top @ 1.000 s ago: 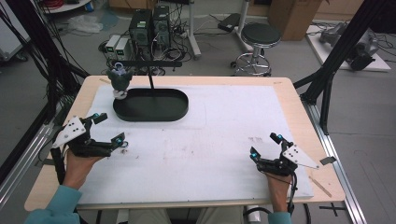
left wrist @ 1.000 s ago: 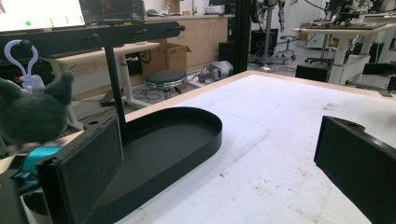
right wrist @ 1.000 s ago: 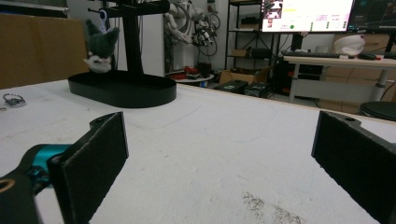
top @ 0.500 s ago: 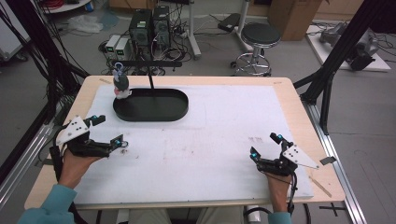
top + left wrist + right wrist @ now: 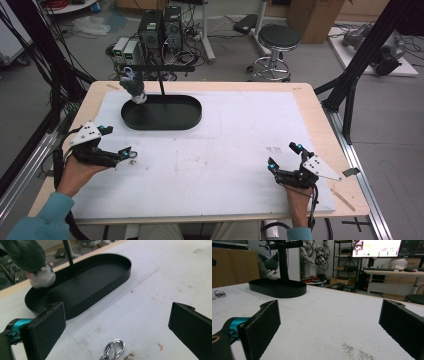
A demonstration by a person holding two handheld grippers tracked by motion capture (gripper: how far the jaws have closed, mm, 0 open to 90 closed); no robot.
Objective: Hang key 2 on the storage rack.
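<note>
**Both hands rest low, a clip lies loose**

Nearest me, the right hand-held gripper (image 5: 283, 167) rests on the table (image 5: 240, 145), jaws spread, empty. The left hand-held gripper (image 5: 125, 153) sits low and released, a metal clip (image 5: 113, 349) just before its jaws. Farther off, a plush toy (image 5: 133, 86) hangs from the stand (image 5: 159, 70) over the black tray (image 5: 192, 117), probably for display.

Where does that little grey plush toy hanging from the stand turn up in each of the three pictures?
High view: the plush toy hangs upper left, over the left end of the black oval tray.
Left gripper view: the plush toy is at top left, above the tray.
Right gripper view: it hangs upper left, beside the stand's post.
Shared landmark: the black oval tray.
</note>
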